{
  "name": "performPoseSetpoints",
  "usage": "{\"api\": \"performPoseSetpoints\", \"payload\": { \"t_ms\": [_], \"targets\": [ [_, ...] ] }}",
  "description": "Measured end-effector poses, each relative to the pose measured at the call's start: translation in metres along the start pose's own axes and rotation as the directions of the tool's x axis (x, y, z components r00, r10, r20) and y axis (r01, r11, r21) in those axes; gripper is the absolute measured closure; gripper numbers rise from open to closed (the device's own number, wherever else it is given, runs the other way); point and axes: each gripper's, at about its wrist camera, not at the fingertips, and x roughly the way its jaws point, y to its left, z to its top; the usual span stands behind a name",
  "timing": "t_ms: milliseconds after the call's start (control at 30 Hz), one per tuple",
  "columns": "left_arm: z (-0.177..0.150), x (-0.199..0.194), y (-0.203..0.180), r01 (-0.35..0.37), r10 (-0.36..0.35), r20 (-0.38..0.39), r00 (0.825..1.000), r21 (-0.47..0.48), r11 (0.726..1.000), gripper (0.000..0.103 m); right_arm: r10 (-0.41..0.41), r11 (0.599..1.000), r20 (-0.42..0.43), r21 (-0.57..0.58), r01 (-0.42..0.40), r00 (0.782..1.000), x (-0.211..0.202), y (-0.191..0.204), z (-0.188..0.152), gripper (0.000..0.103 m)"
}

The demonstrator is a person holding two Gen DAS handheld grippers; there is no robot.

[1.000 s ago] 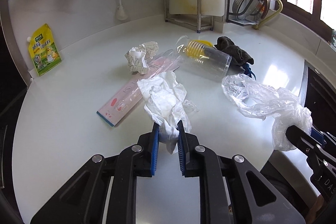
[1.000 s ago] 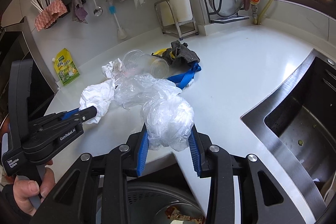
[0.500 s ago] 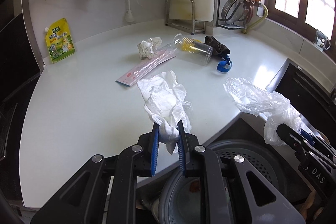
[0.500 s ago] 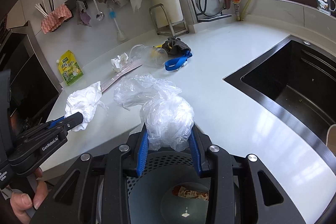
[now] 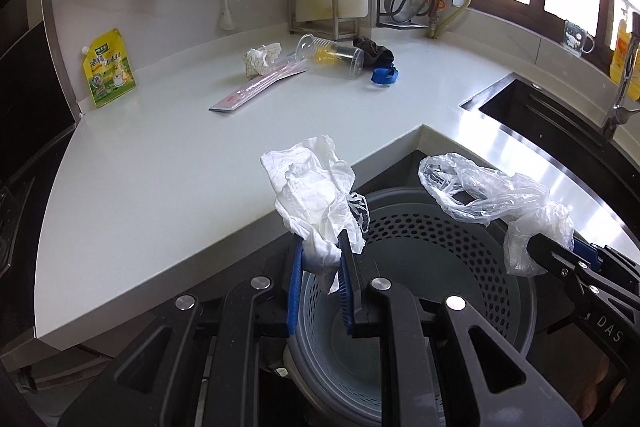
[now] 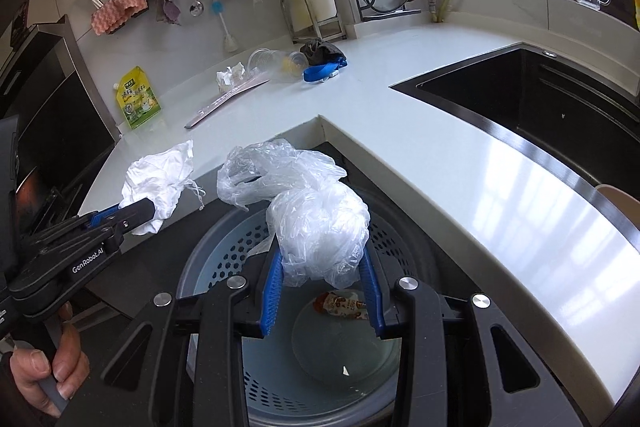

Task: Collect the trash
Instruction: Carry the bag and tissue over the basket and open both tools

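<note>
My left gripper (image 5: 320, 259) is shut on a crumpled white tissue (image 5: 312, 195) and holds it over the left rim of the grey perforated trash bin (image 5: 440, 239). It also shows in the right wrist view (image 6: 144, 215) with the tissue (image 6: 160, 175). My right gripper (image 6: 322, 267) is shut on a clear crumpled plastic bag (image 6: 316, 227) above the bin (image 6: 224, 251); the bag also shows in the left wrist view (image 5: 480, 195). A snack wrapper (image 6: 344, 307) lies in the bin's bottom.
On the white counter (image 5: 160, 163) at the back lie a crumpled paper ball (image 5: 260, 61), a pink flat packet (image 5: 256, 89), a clear cup (image 5: 332, 57), a dark cloth with blue strap (image 5: 380, 67) and a yellow-green pouch (image 5: 108, 67). A black sink (image 6: 540, 95) is at right.
Both grippers have pulled back from the counter with their trash and now hang over the bin, which has come fully into view below them.
</note>
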Motion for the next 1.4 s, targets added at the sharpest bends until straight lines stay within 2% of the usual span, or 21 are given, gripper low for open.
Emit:
{"api": "performPoseSetpoints", "payload": {
  "t_ms": [200, 700, 1400],
  "targets": [
    [-0.013, -0.003, -0.009, 0.045, -0.044, -0.027, 0.999, 0.022, 0.999, 0.087, 0.000, 1.000, -0.017, -0.020, 0.000, 1.000, -0.008, 0.003, -0.012, 0.069],
    [-0.035, 0.011, -0.018, 0.091, -0.087, -0.093, 0.992, 0.050, 0.995, 0.086, -0.007, 1.000, -0.102, -0.024, 0.005, 0.995, 0.006, 0.005, -0.030, 0.069],
    [-0.040, 0.025, -0.010, 0.071, -0.069, -0.135, 0.988, 0.007, 0.997, 0.083, 0.005, 1.000, -0.132, -0.008, -0.006, 0.991, 0.017, 0.002, -0.034, 0.067]
  ]
}}
